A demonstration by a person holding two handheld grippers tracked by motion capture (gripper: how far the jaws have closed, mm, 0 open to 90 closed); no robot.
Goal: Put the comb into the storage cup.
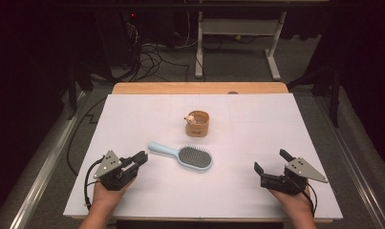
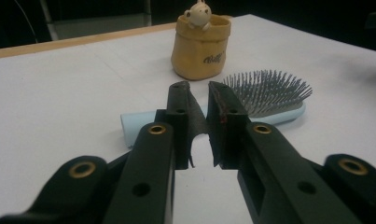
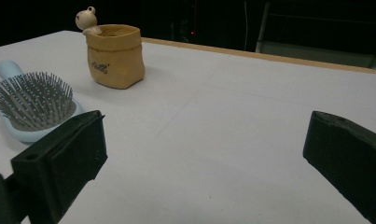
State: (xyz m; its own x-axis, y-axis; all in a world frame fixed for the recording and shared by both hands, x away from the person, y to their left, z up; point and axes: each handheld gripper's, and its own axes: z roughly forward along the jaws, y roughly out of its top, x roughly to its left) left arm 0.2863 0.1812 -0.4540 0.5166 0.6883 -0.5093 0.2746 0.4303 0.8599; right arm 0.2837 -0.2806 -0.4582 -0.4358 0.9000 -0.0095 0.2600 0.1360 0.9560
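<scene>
The hairbrush (image 1: 183, 156) lies mid-desk, nearer the near edge; in the left gripper view its handle (image 2: 138, 125) is partly hidden behind the left gripper (image 2: 198, 87), whose fingers are nearly pressed together on nothing. The right gripper (image 1: 270, 161) has its fingers spread wide. The small figure on the pouch (image 3: 114, 56) reads clearly from the gripper views.

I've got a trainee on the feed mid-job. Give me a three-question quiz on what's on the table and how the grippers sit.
1. True or false: the hairbrush lies with its bristles facing up.
2. Which gripper has its jaws spread wide: A) the left gripper, B) the right gripper?
3. Fill in: the light blue brush handle points toward the ____ gripper.

Key
1. True. The bristles stand up in the left gripper view.
2. B. The left gripper's jaws are nearly together with nothing between them.
3. Left. The tan pouch-shaped holder, with a small figure on its rim, stands behind the brush.
</scene>
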